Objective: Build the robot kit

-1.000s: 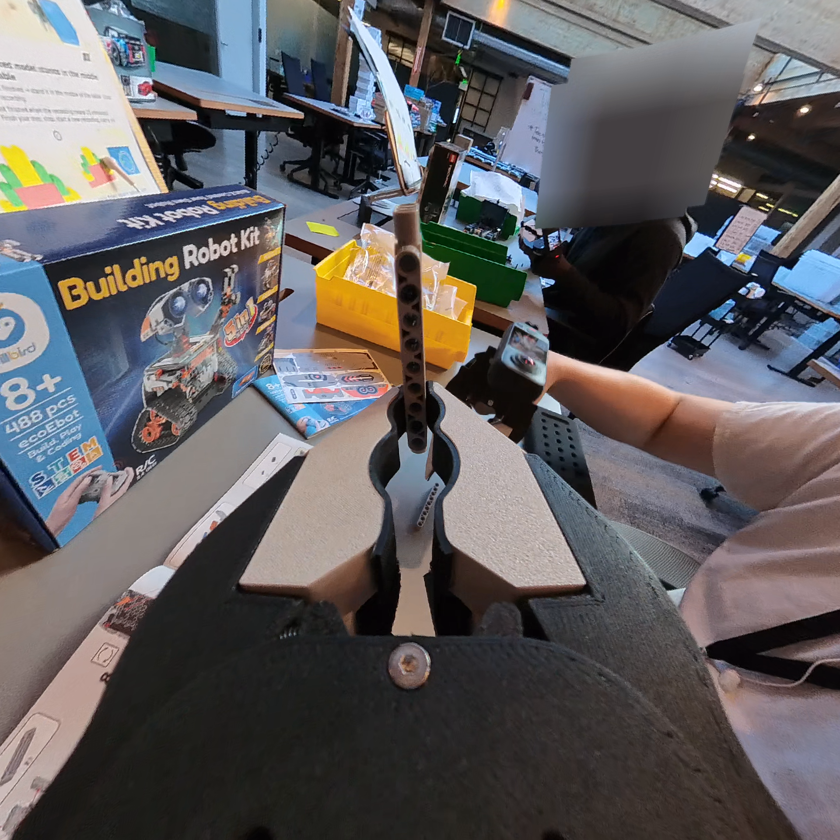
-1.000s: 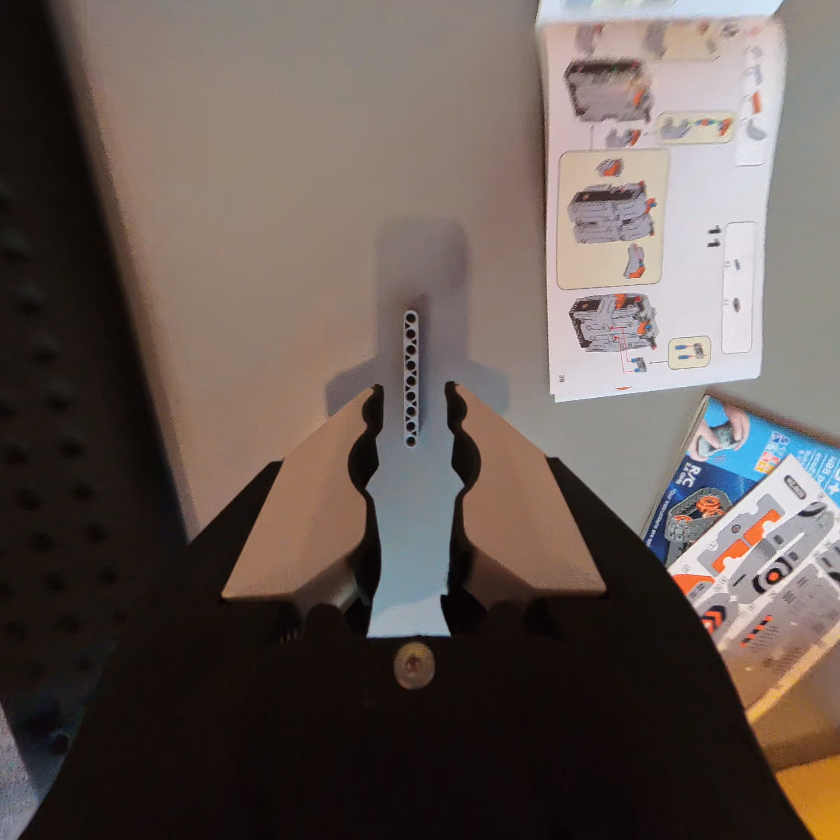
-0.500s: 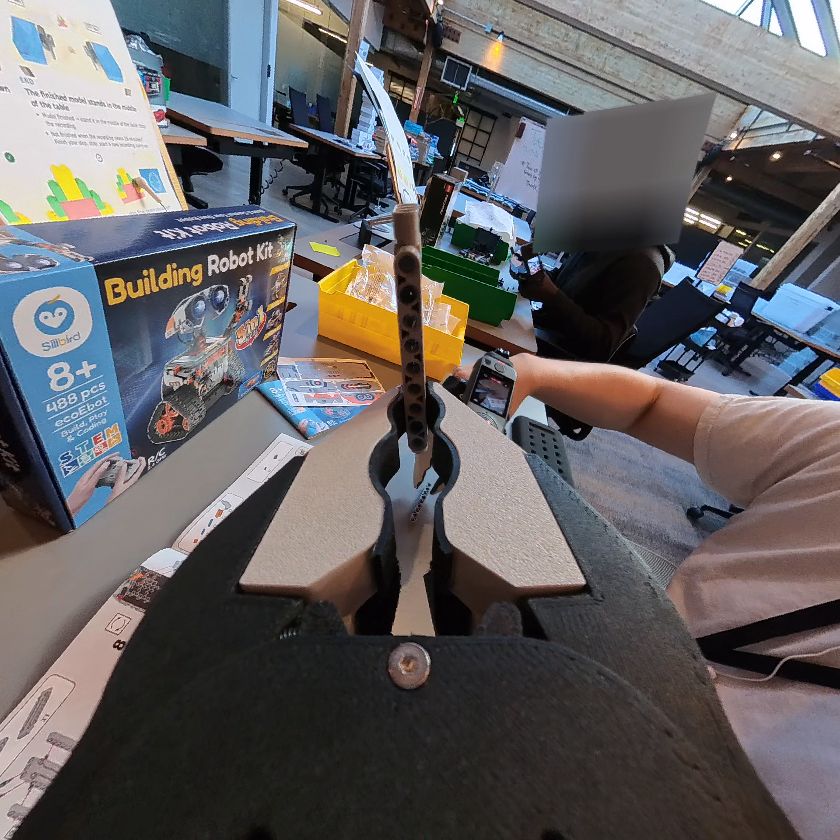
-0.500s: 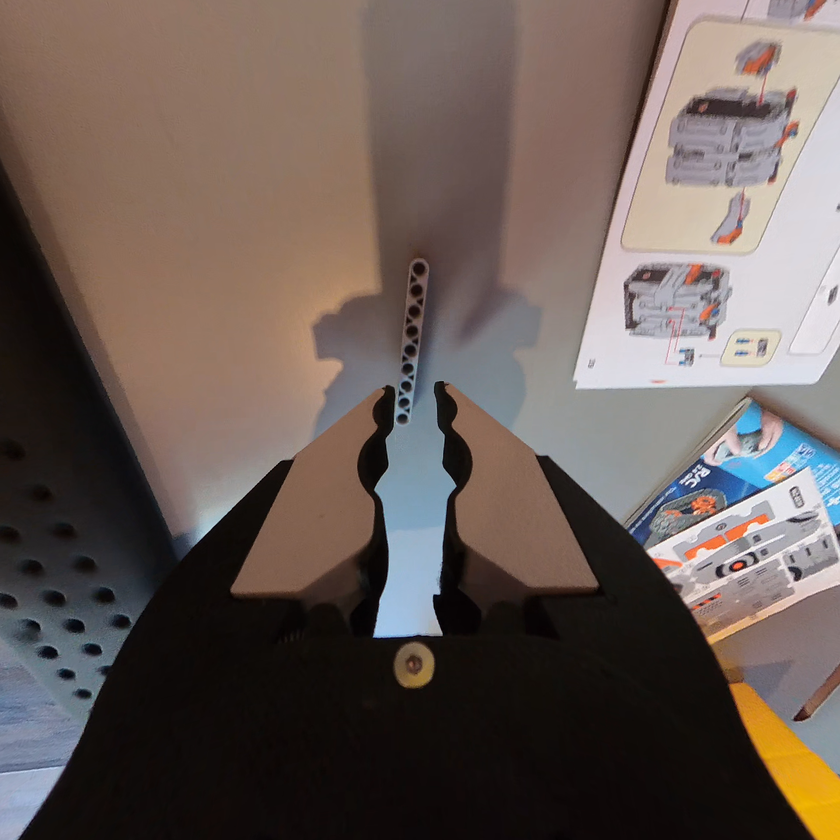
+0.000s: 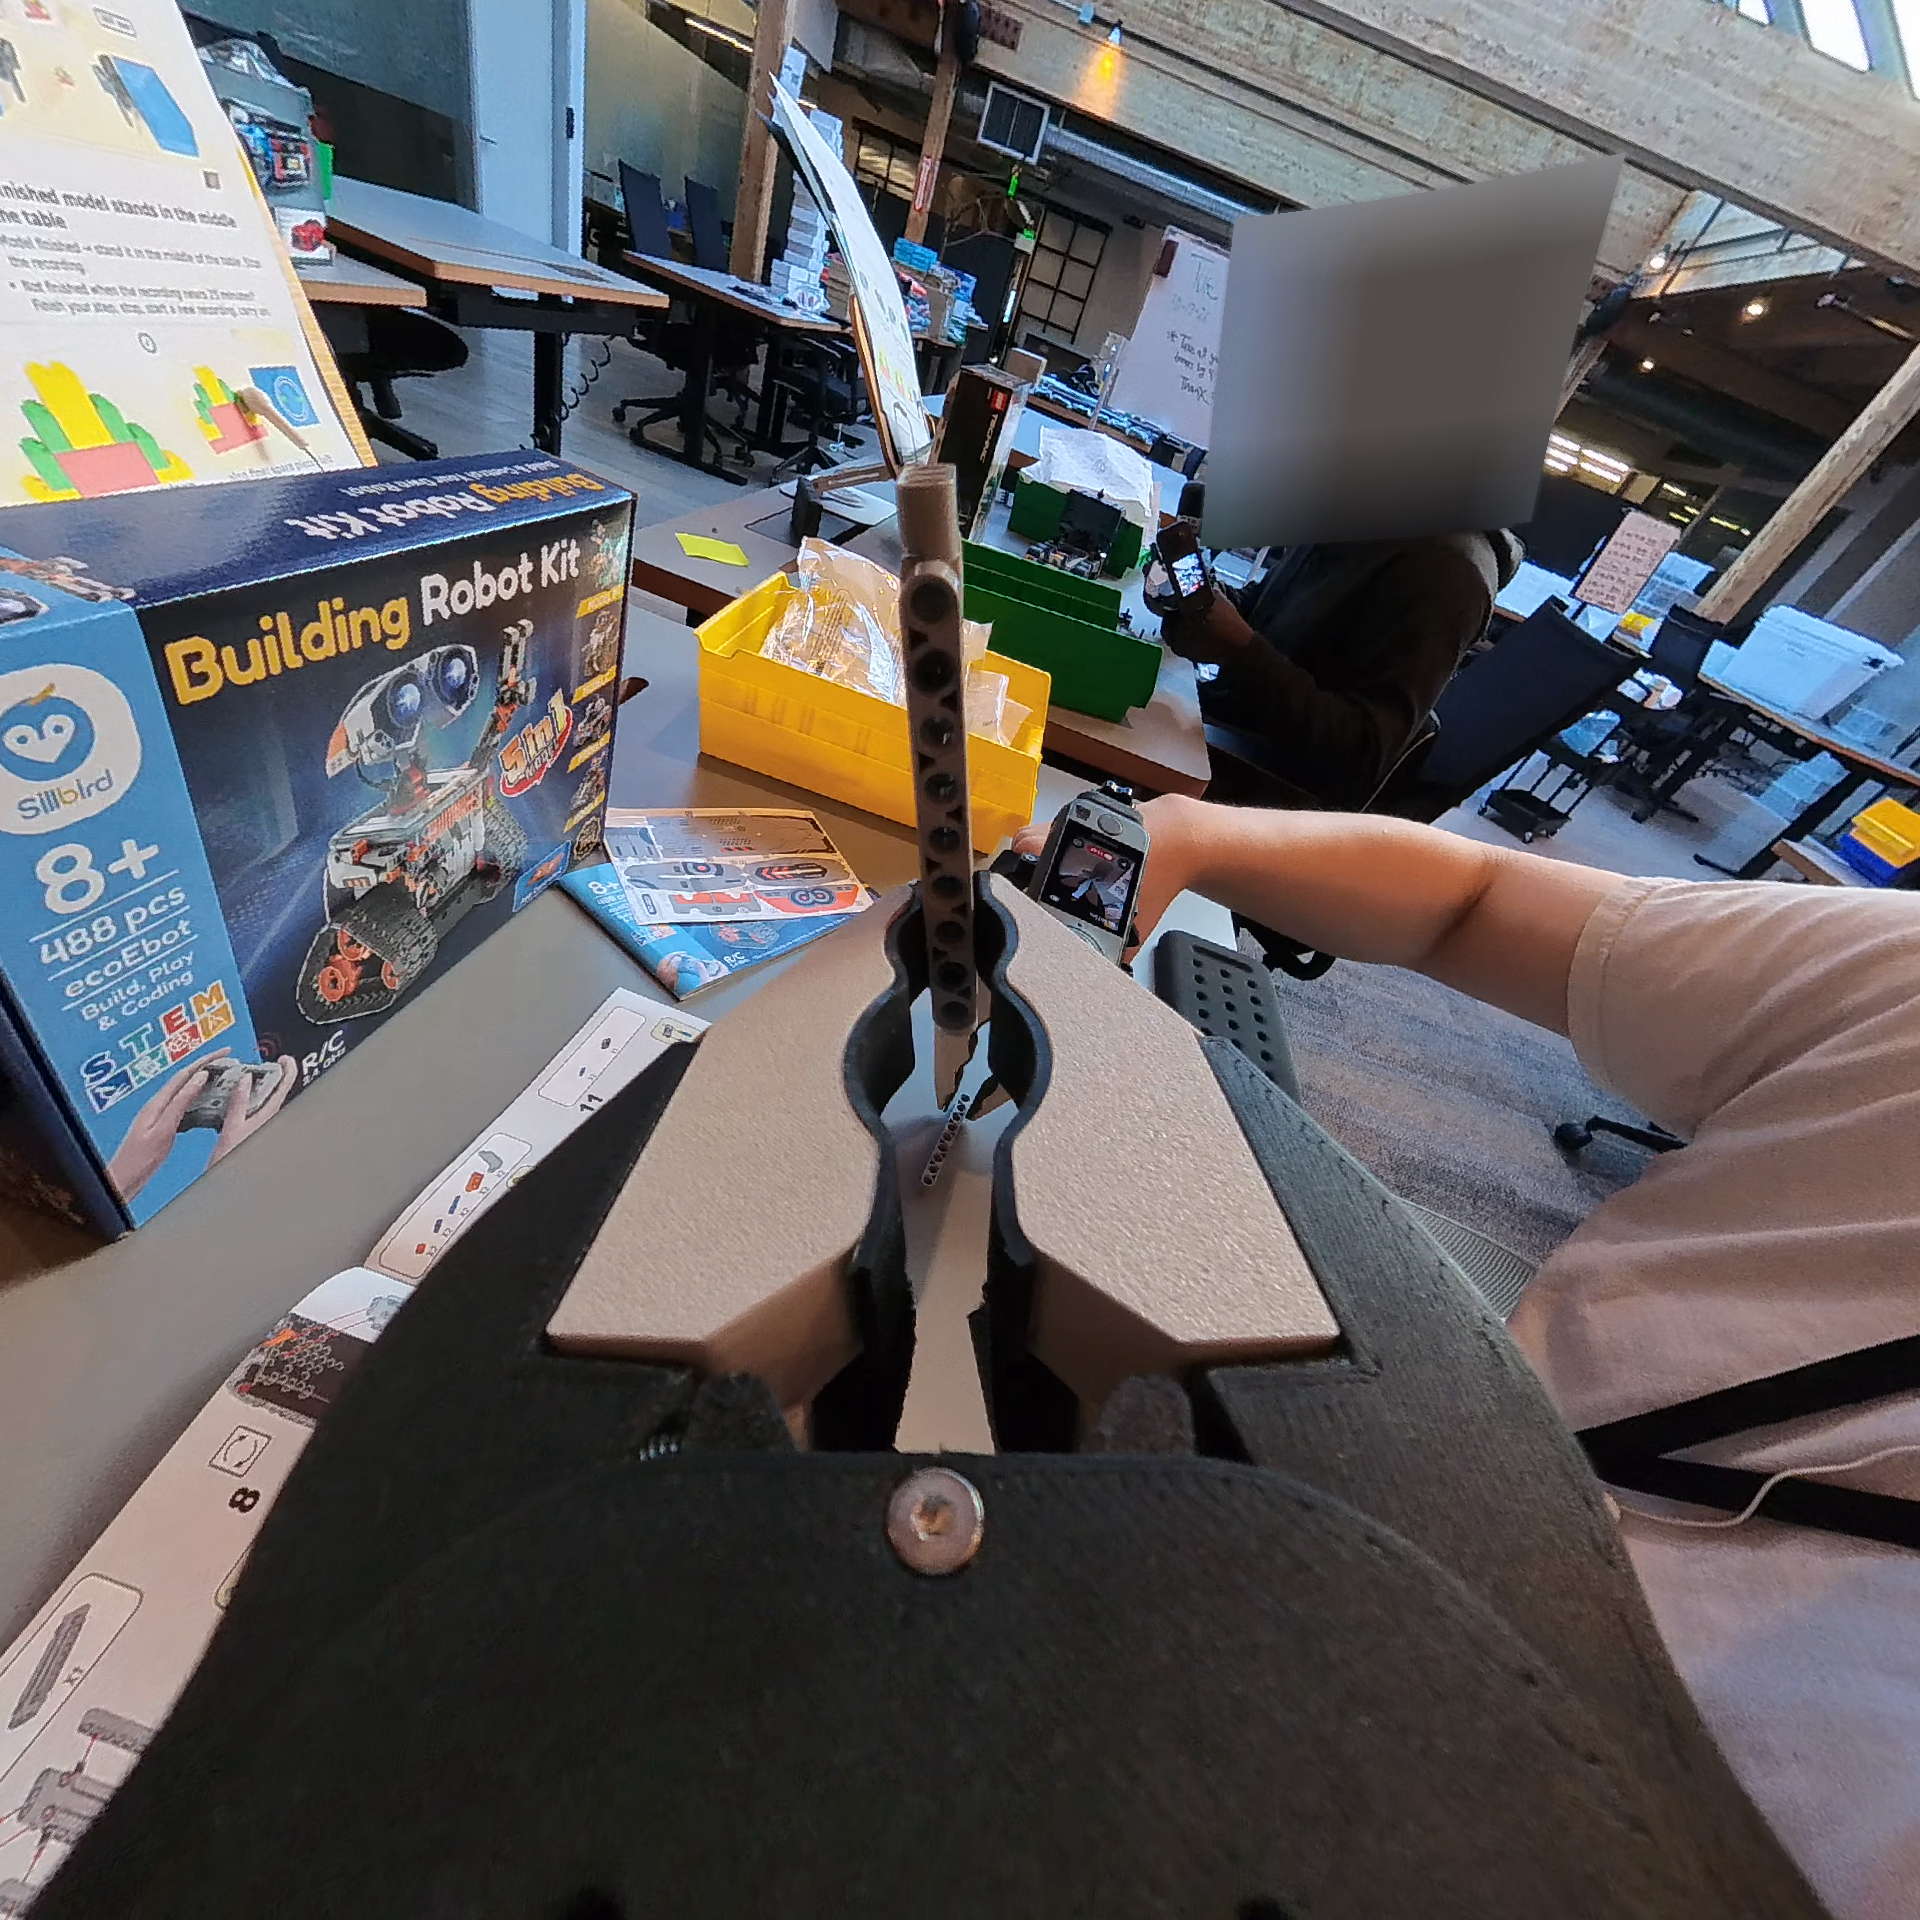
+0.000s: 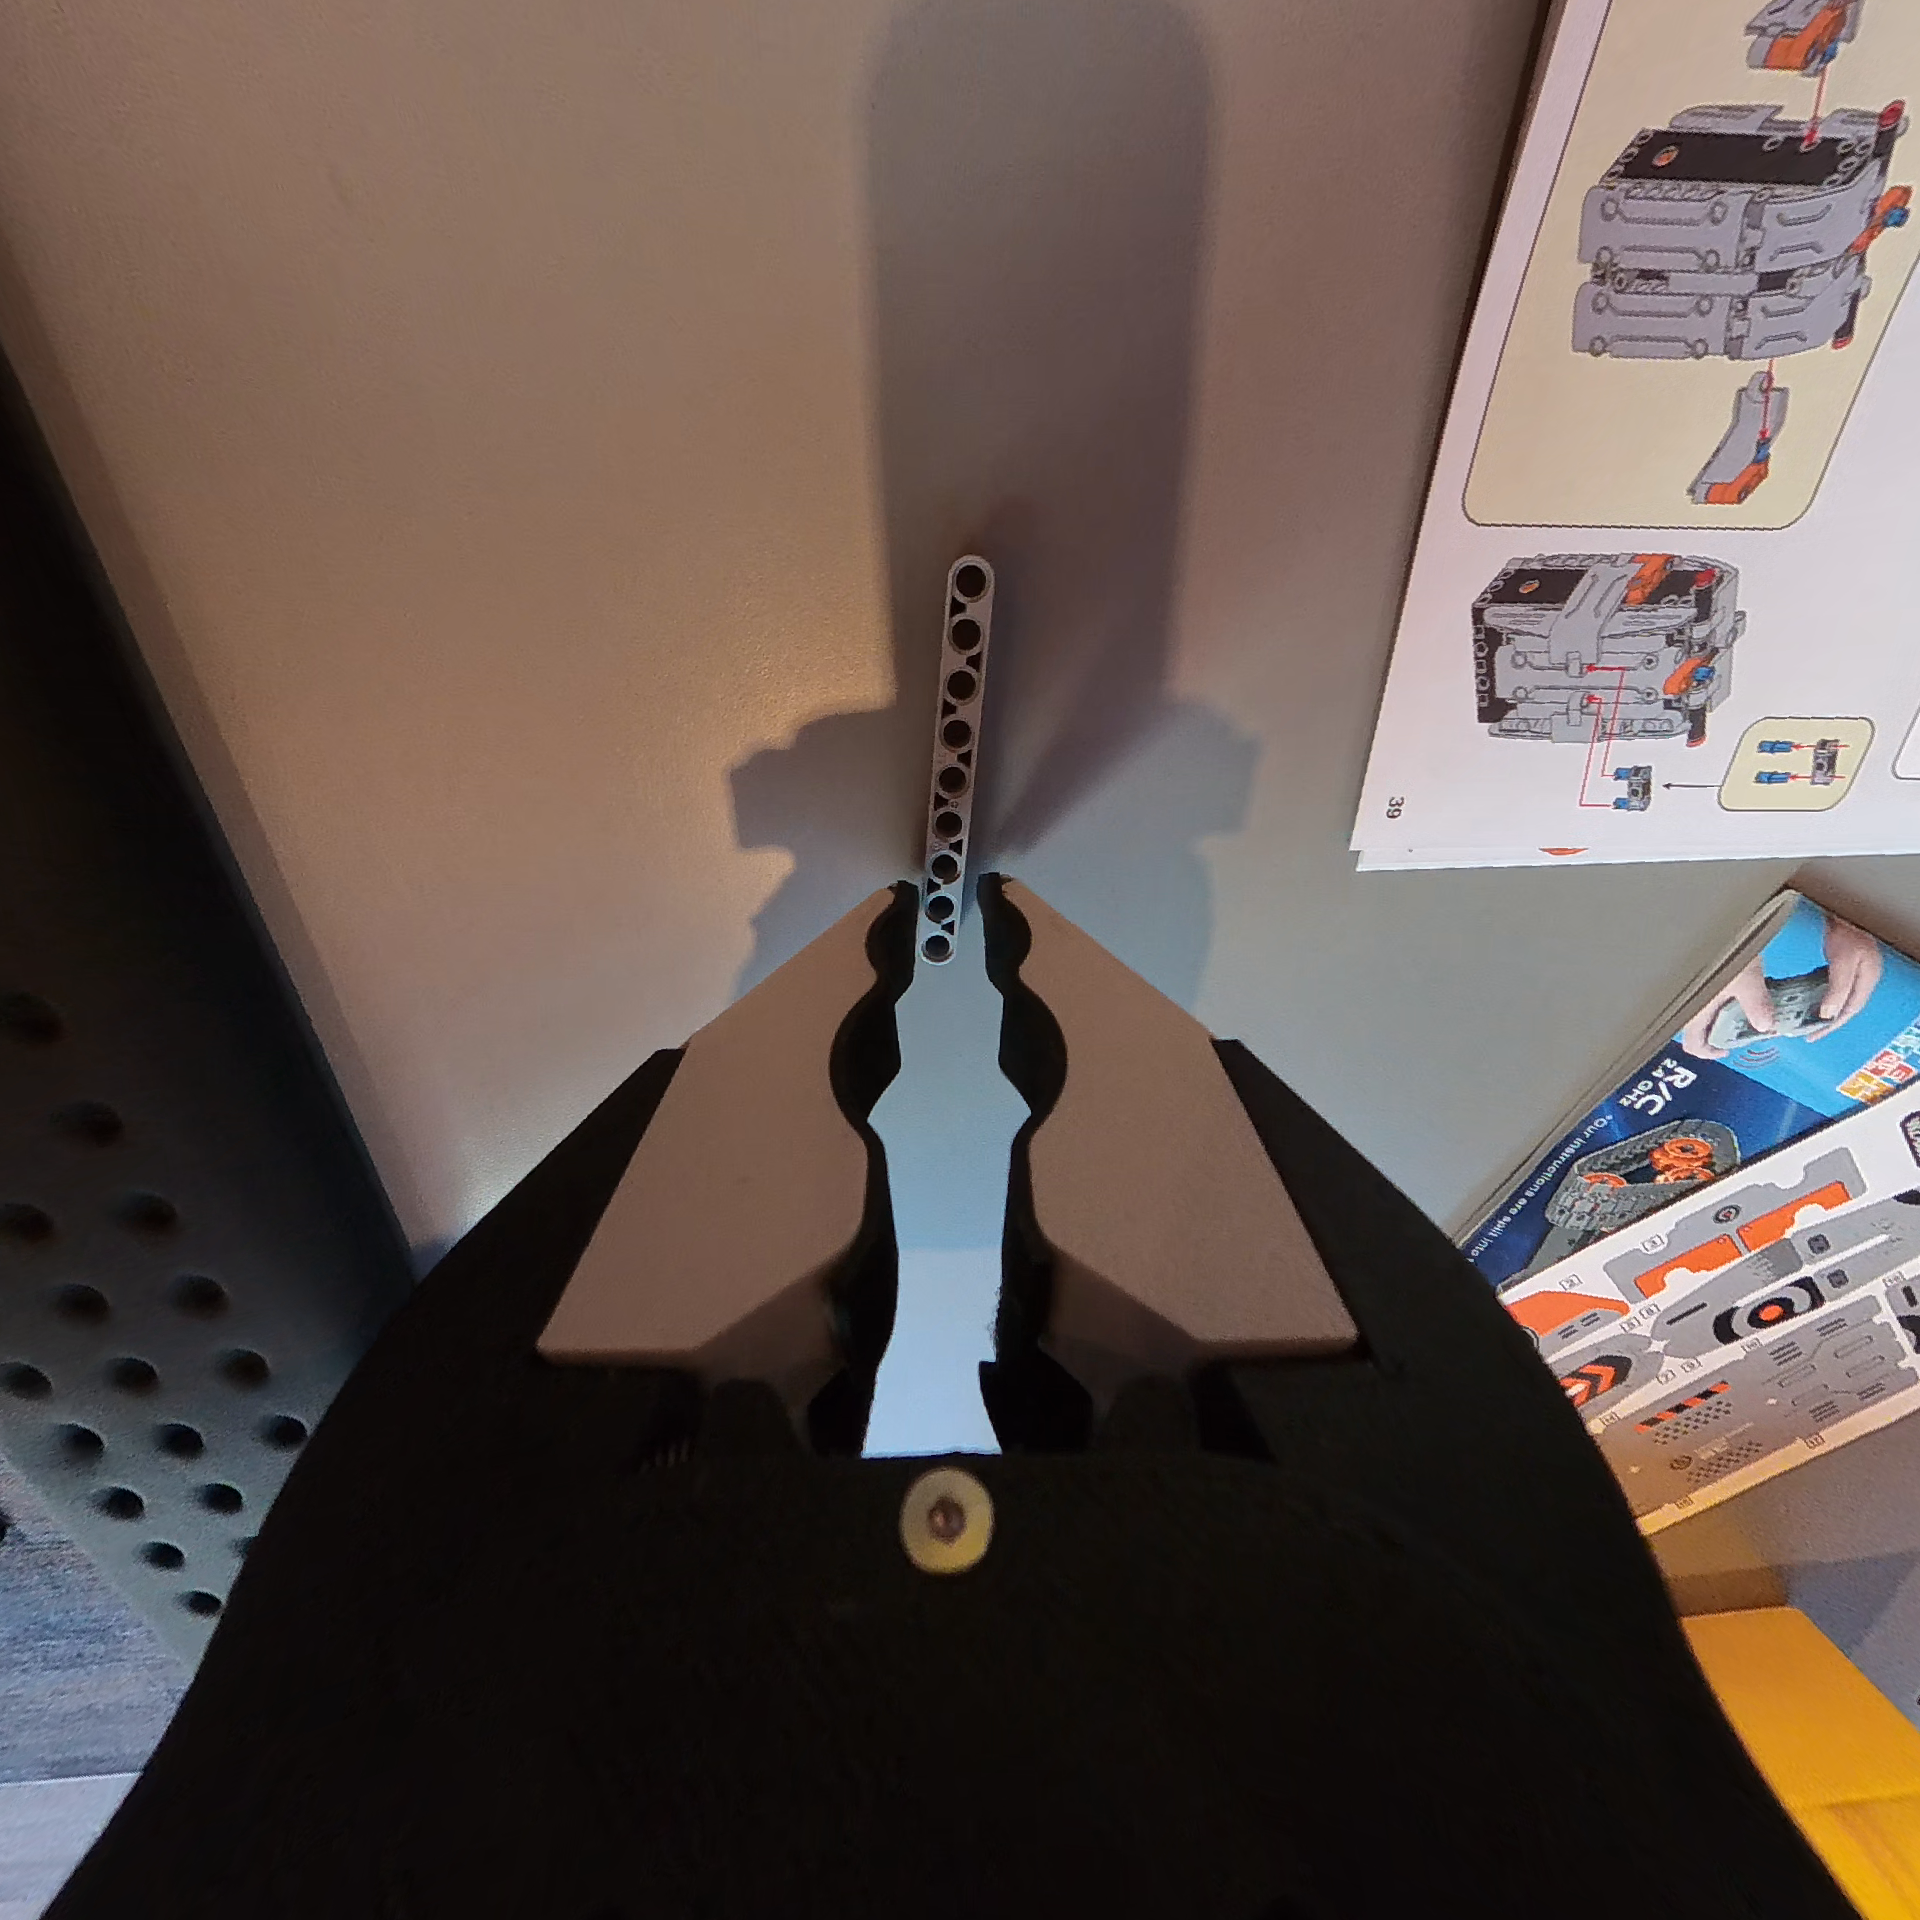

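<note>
closing squarely on the beam's near end looks wise. the right gripper (image 6: 940, 914), jaws parted, straddles the lowest holes of a pale grey perforated plastic beam (image 6: 956, 758) lying mid-frame on the table. the left gripper (image 5: 948, 935) is clamped on a dark grey holed beam (image 5: 935, 748), upright at centre frame.

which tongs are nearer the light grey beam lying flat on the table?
Right. The right tongs straddle the near end of the beam, open. The left tongs are raised above it, shut on a dark beam.
</note>
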{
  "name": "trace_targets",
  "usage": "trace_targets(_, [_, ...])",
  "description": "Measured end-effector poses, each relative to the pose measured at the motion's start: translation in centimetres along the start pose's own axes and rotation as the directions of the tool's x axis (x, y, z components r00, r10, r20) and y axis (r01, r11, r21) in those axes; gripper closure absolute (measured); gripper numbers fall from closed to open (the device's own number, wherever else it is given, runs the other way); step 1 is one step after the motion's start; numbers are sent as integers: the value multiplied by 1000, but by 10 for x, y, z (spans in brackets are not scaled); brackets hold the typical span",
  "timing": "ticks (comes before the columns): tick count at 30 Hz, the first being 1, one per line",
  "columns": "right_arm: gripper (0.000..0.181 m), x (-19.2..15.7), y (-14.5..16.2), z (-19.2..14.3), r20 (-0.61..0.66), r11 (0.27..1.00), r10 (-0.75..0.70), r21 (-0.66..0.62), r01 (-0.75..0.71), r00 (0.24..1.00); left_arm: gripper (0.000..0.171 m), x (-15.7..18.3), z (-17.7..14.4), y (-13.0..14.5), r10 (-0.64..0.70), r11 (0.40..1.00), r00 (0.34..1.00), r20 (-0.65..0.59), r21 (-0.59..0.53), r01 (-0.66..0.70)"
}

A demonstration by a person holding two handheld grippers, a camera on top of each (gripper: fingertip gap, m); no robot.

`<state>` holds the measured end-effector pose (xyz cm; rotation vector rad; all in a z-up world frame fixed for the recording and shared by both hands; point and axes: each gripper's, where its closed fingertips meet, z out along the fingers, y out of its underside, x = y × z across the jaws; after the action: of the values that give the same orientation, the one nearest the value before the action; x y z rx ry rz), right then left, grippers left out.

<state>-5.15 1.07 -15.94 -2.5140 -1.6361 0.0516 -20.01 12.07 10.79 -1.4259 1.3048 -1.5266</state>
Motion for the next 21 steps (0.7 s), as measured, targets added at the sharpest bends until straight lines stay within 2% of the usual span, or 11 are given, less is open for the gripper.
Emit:
trace_targets(11, [174, 0, 2, -3, 30, 999, 36, 2, -36, 999, 167, -1, 1, 1, -2, 1000, 1000, -1, -5, 2])
trace_targets(13, [174, 12, -7, -20, -7, 989, 81, 127, -80, 997, 167, -3, 1, 1, 3, 1000, 1000, 9, -2, -3])
trace_targets(14, [174, 24, -19, -37, -14, 956, 141, 263, -132, 990, 167, -4, 2, 0, 6, 1000, 1000, 7, 2, -6])
trace_targets(15, [175, 37, -32, -58, 10, 881, 216, 428, -200, 976, 167, -3, 4, 0, 5, 1000, 1000, -6, 7, -5])
trace_targets(16, [175, 51, -43, -83, 65, 762, 287, 588, -269, 956, 167, -2, 7, 0, -1, 1000, 1000, -27, 12, 1])
trace_targets(18, [175, 73, -56, -133, 235, 457, 330, 807, -373, 914, 167, -1, 17, 1, -24, 1000, 996, -82, 16, 26])
trace_targets(20, [175, 91, -67, -182, 388, 144, 291, 886, -441, 874, 167, 1, 28, 1, -56, 998, 989, -136, 30, 61])
trace_targets(21, [176, 91, -77, -209, 459, 3, 214, 882, -471, 862, 167, 2, 33, -1, -73, 996, 984, -160, 44, 81])
